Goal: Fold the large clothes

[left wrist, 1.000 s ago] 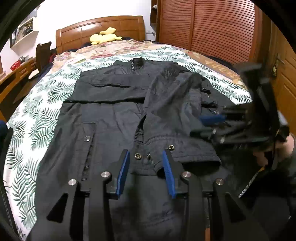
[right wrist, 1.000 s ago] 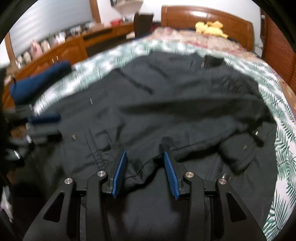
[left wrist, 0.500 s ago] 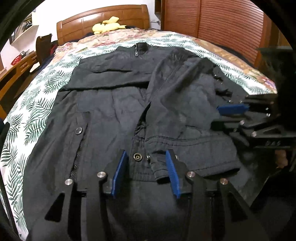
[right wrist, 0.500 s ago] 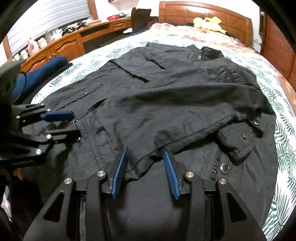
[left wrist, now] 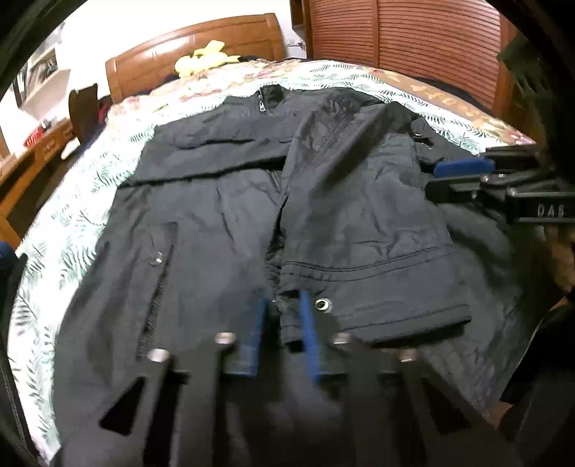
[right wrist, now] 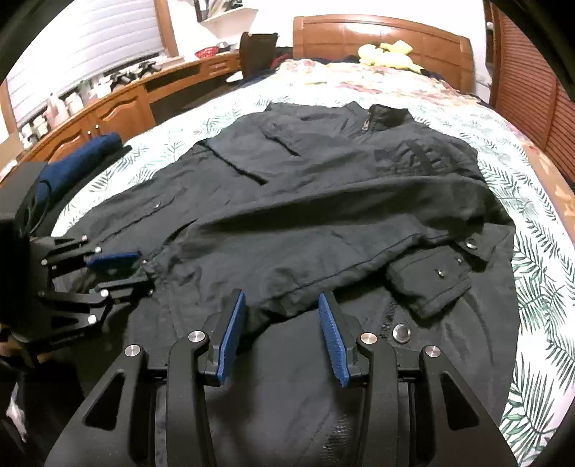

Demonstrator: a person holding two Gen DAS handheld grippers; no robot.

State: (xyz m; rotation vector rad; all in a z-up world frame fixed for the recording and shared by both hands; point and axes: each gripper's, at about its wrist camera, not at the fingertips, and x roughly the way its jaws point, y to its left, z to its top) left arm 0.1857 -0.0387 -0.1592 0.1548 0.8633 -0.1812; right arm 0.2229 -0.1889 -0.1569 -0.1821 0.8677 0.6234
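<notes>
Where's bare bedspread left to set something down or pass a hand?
Bare bedspread between the jacket collar and the headboard, up to the yellow toy. A leafy strip lies right of the jacket, a narrower one left, by the blue cloth. The near edge is crowded: the left gripper is closing on the cuff, the right gripper is open over the sleeve.

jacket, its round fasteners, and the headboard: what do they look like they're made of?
Black jacket: thin woven cloth, matte with a faint sheen, creasing finely; cotton or nylon blend, can't tell which.
Snap fasteners: metal, silver and shiny, catching the light.
Headboard: wood, orange-brown with glossy varnish and panel lines; solid or veneer is unclear.
</notes>
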